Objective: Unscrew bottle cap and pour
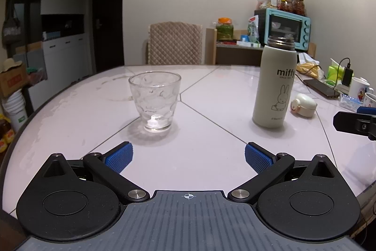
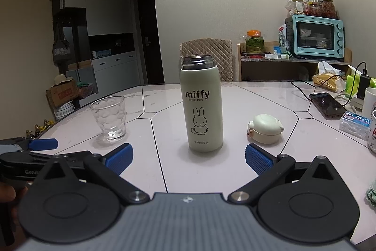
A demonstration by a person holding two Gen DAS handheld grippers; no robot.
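A white "miffy" bottle (image 2: 202, 107) stands upright on the table with its steel mouth open; it also shows in the left wrist view (image 1: 275, 84). Its white cap (image 2: 265, 128) lies on the table to the bottle's right, also seen in the left wrist view (image 1: 304, 105). A clear glass (image 1: 154, 101) stands left of the bottle, also in the right wrist view (image 2: 109, 118); I cannot tell whether it holds liquid. My left gripper (image 1: 188, 158) is open and empty, just short of the glass. My right gripper (image 2: 188, 158) is open and empty, just short of the bottle.
The round white table (image 2: 235, 171) holds a phone on a cable (image 2: 326, 105), mugs (image 2: 370, 100), a small plastic box (image 2: 354, 125) and snack bags at the right. A quilted chair (image 2: 206, 55) stands behind the table. A blue toaster oven (image 2: 315, 37) sits on a shelf.
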